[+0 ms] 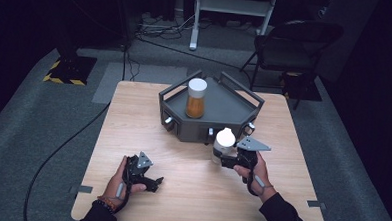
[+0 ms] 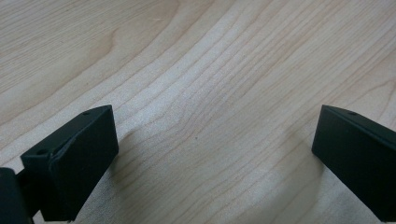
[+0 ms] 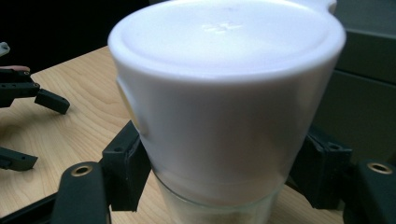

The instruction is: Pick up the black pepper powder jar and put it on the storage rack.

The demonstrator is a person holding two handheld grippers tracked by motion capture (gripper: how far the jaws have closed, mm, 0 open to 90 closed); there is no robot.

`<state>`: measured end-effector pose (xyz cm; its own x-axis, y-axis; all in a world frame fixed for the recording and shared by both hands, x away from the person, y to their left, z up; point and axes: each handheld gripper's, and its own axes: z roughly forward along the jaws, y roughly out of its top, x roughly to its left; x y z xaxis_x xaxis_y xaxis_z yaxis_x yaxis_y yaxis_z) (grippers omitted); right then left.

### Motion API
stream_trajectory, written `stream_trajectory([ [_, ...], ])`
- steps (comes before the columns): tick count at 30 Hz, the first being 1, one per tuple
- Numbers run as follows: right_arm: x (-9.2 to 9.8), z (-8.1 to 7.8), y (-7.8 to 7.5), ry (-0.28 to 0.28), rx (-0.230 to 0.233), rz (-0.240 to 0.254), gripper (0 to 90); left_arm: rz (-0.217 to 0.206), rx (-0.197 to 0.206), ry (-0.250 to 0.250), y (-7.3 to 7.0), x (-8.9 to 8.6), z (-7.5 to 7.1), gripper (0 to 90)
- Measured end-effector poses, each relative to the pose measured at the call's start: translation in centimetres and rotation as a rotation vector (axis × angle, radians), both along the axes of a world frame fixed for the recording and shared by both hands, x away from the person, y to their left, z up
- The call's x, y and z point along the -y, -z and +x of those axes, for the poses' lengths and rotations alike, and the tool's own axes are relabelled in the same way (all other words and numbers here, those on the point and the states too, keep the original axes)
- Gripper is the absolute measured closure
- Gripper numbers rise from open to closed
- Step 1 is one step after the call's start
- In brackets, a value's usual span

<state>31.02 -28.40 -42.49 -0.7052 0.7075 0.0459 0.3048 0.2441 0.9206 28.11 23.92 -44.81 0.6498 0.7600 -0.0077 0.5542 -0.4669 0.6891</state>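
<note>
Your right gripper (image 1: 225, 158) is clamped just under the white cap of the clear jar (image 1: 223, 144), at 5 o'clock from the grey tray (image 1: 219, 109); gripped that high, it could swing or slip and clip the tray's wall. Your left gripper (image 1: 153, 181) rests wide open and empty on the table (image 1: 190, 190). Count: two white-capped jars, this one and an amber-filled jar (image 1: 196, 98) on the tray; one tray; two grippers.

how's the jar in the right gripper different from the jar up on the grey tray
The jar in the right gripper looks clear or pale inside, while the jar on the grey tray holds something orange-brown. The gripped jar sits between the shut jaws of the right gripper, in front of the grey tray; the tray jar stands free on the tray's deck. Both are upright with white lids.
</note>
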Motion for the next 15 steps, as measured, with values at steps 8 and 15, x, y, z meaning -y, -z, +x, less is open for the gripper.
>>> stream_trajectory([
  [8, 0.3, -0.5, -1.0, 0.017, 0.009, 0.014, 29.7, 0.0, 0.0, 0.0, 0.0, 0.0, 0.0, 0.4],
  [15, 0.4, -0.9, -2.3, 0.047, 0.013, 0.02, 29.8, 0.0, 0.0, 0.0, 0.0, 0.0, 0.0, 0.4],
])
